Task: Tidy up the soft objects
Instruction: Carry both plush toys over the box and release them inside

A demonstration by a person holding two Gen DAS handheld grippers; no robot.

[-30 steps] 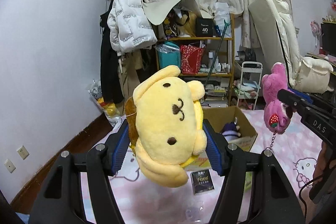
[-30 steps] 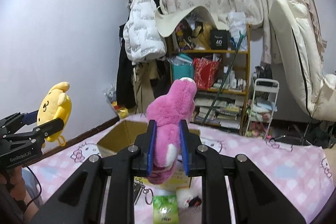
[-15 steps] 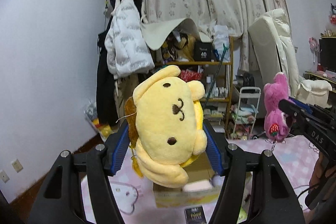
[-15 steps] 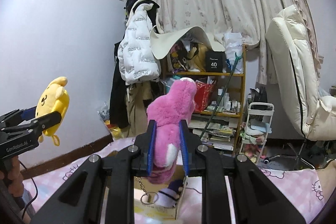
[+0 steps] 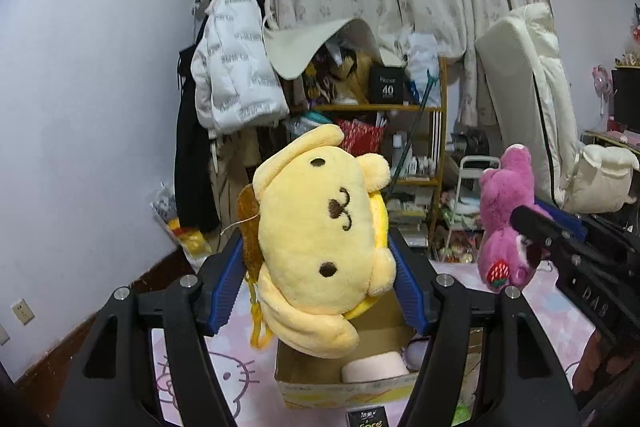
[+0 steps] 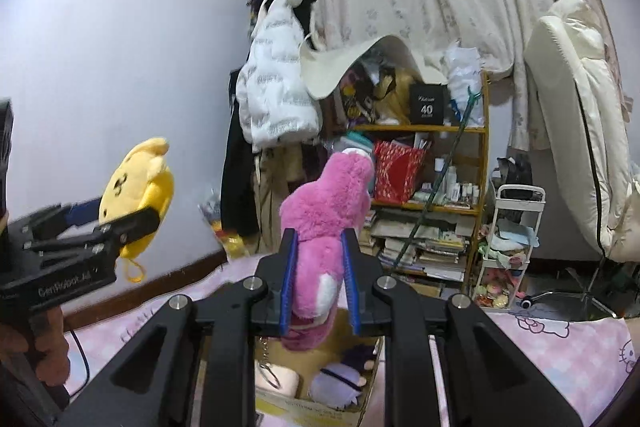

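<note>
My left gripper (image 5: pixel 316 281) is shut on a yellow dog plush (image 5: pixel 320 239), held in the air above an open cardboard box (image 5: pixel 348 385). My right gripper (image 6: pixel 319 283) is shut on a pink bear plush (image 6: pixel 330 211), also held above the box (image 6: pixel 320 411). The box holds a pale pink soft item (image 5: pixel 374 371) and a purple plush (image 6: pixel 340 379). The right gripper with the pink plush (image 5: pixel 506 223) shows at the right of the left wrist view. The left gripper with the yellow plush (image 6: pixel 138 187) shows at the left of the right wrist view.
The box sits on a pink Hello Kitty bedspread (image 6: pixel 552 347). Behind stand a cluttered wooden shelf (image 6: pixel 432 187), a white jacket (image 6: pixel 276 99) on a coat rack, curtains, a white trolley (image 6: pixel 508 243) and an upright white mattress (image 6: pixel 580 131). A small dark packet (image 5: pixel 370 419) lies before the box.
Both grippers have risen with their plushes still held and have come over the box, which now sits directly below them in both views.
</note>
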